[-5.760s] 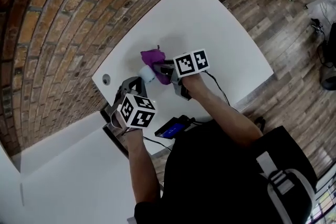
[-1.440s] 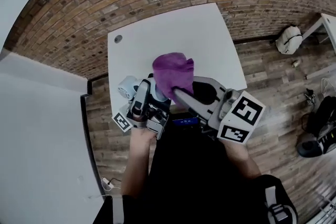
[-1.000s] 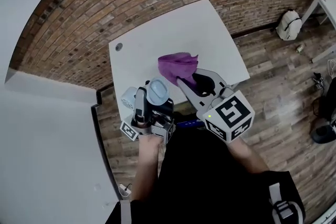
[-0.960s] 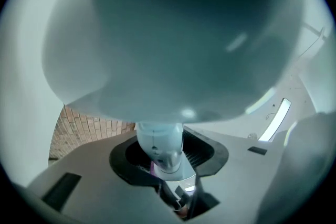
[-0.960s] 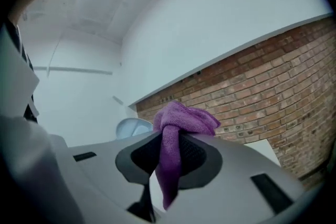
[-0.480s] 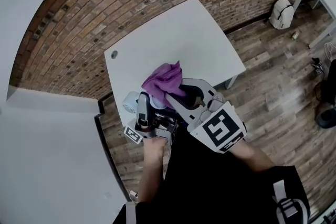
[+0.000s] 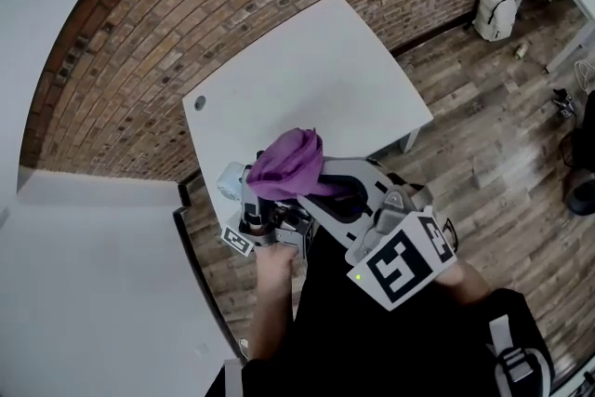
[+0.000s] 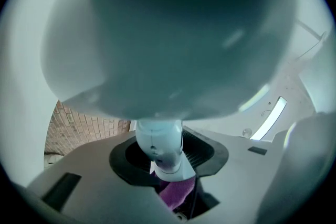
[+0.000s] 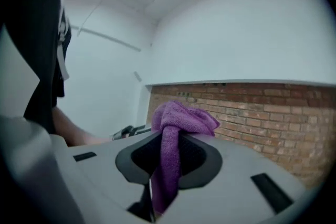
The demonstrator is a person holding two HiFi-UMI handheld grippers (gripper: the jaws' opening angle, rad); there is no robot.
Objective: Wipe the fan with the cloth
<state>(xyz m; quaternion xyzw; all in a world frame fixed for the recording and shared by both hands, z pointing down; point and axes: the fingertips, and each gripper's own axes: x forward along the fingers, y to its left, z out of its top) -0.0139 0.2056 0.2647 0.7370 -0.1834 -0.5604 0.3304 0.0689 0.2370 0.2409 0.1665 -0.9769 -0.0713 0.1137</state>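
Above the near edge of the white table [image 7: 307,60], the left gripper [image 8: 163,168] has its jaws closed on the handle of a pale blue handheld fan [image 8: 168,34], and the right gripper [image 9: 167,162] clamps a purple cloth [image 7: 288,165] that lies over the fan's head.

White square flat-top table [image 7: 344,60] is standing on brown wood-plank floor [image 7: 483,125], w/ two edges running beside red brick wall [image 7: 186,5]. Small round grey cable port [image 7: 198,103] is sitting in its top nr left corner. One white leg [image 7: 409,142] is showing under rt corner.
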